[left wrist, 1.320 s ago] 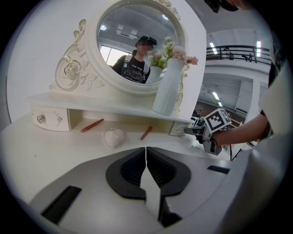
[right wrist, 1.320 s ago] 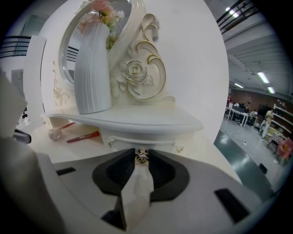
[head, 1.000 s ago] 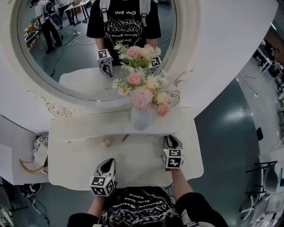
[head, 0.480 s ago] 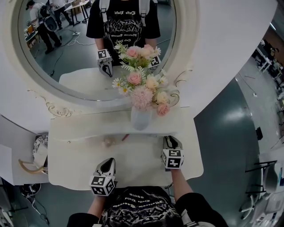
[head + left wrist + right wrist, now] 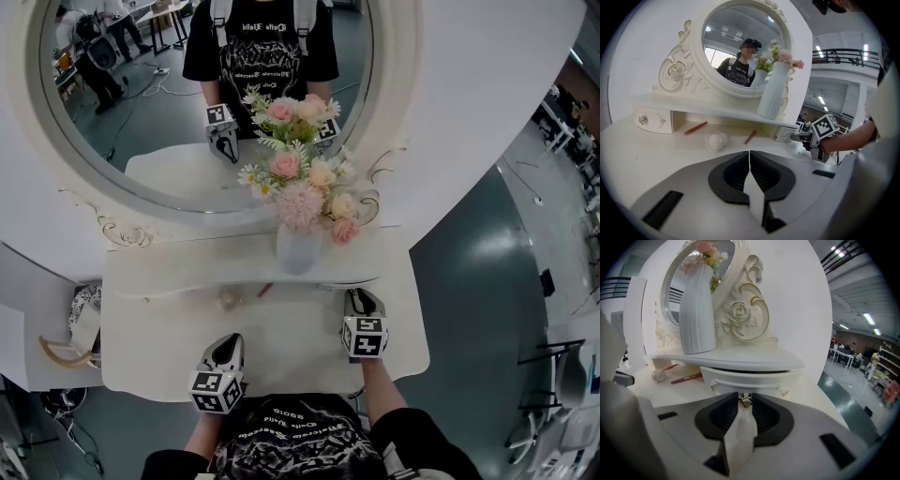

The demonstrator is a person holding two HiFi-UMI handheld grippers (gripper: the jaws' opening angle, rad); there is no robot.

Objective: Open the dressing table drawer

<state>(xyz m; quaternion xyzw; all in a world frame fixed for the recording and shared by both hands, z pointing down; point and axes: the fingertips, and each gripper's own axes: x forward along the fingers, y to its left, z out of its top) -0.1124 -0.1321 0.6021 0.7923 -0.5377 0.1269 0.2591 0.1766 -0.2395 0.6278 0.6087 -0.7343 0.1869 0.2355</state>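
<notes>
The right gripper [image 5: 745, 398], clamped on the small white drawer's [image 5: 750, 378] gilt knob [image 5: 745, 401] mid-frame, should pull straight back without twisting; the left gripper [image 5: 749, 153] sits empty, jaws together.

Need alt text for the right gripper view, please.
The right gripper has its jaws closed on the knob of the small drawer under the shelf. A white vase stands on the shelf, before the mirror.

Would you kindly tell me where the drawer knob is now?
In the right gripper view, the knob sits mid-frame, pinched in the right tongs, on the small drawer beneath the shelf bearing the vase.
</notes>
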